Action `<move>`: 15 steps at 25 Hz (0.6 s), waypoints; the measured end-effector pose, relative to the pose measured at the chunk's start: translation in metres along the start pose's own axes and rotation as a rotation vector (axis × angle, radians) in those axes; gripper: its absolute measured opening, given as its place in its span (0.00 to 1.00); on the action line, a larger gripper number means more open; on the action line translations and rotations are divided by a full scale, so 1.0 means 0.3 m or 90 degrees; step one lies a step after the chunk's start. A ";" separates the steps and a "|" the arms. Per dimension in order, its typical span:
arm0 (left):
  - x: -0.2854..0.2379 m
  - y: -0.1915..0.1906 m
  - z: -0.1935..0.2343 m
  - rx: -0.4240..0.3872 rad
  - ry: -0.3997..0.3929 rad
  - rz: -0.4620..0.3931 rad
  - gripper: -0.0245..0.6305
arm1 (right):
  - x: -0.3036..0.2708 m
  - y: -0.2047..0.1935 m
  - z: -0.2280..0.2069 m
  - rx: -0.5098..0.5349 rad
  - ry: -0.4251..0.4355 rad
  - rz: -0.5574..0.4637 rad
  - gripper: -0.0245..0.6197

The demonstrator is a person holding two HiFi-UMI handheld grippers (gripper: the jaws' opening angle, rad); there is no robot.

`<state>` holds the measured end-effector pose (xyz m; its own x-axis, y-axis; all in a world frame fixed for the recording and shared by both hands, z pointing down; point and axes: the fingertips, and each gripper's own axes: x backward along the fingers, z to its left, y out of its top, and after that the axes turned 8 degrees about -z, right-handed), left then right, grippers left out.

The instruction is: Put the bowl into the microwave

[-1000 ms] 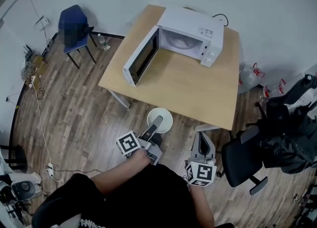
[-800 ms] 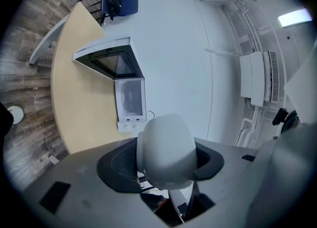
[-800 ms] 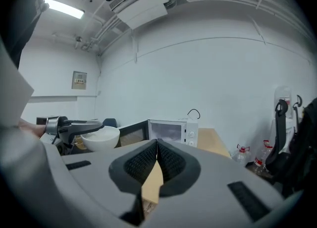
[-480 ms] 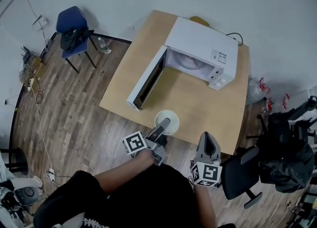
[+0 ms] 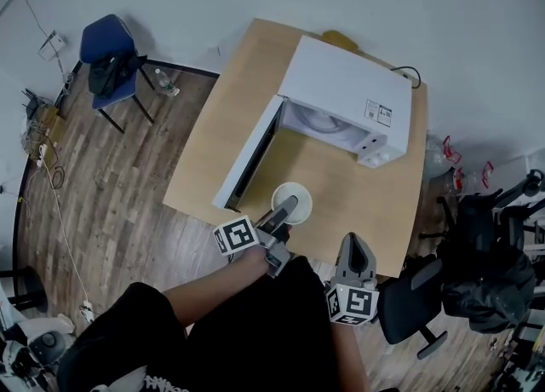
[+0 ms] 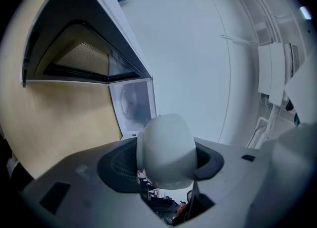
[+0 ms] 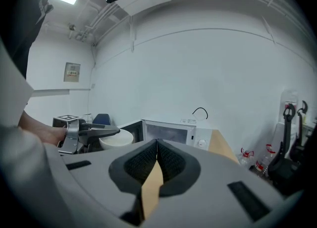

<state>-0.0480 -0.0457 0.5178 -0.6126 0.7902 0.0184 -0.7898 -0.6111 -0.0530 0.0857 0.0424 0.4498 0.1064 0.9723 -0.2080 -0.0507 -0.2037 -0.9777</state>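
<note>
A white bowl (image 5: 292, 202) hangs over the front part of the wooden table (image 5: 223, 122), a little in front of the white microwave (image 5: 347, 92). The microwave's door (image 5: 247, 163) stands swung open to the left and the chamber (image 5: 317, 121) shows. My left gripper (image 5: 287, 208) is shut on the bowl's rim; in the left gripper view the bowl (image 6: 166, 150) fills the gap between the jaws, with the chamber (image 6: 131, 104) beyond. My right gripper (image 5: 353, 250) hovers at the table's front edge, right of the bowl, jaws shut on nothing (image 7: 157, 146).
A blue chair (image 5: 106, 51) stands at the back left on the wood floor. A black office chair (image 5: 410, 296) is close on the right, with bottles (image 5: 449, 157) behind it. A black cable (image 5: 409, 72) runs behind the microwave. Cords lie along the left wall (image 5: 38, 139).
The bowl, held by my left gripper, has moved from in front of the table to above its front part, nearer the open microwave. My right gripper came forward alongside.
</note>
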 end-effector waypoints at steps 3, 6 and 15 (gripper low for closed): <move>-0.057 0.020 0.035 -0.005 0.015 -0.001 0.41 | -0.044 0.000 -0.031 -0.007 -0.009 -0.003 0.13; -0.105 0.036 0.059 -0.001 0.017 -0.015 0.41 | -0.081 0.002 -0.049 -0.008 -0.002 -0.006 0.13; -0.293 0.119 0.120 0.001 0.031 -0.065 0.41 | -0.259 -0.030 -0.096 -0.018 0.053 0.003 0.13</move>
<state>-0.0233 -0.1386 0.5501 -0.5263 0.8499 -0.0250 -0.8484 -0.5268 -0.0516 0.1065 -0.0348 0.4740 0.1888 0.9587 -0.2126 -0.0230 -0.2122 -0.9770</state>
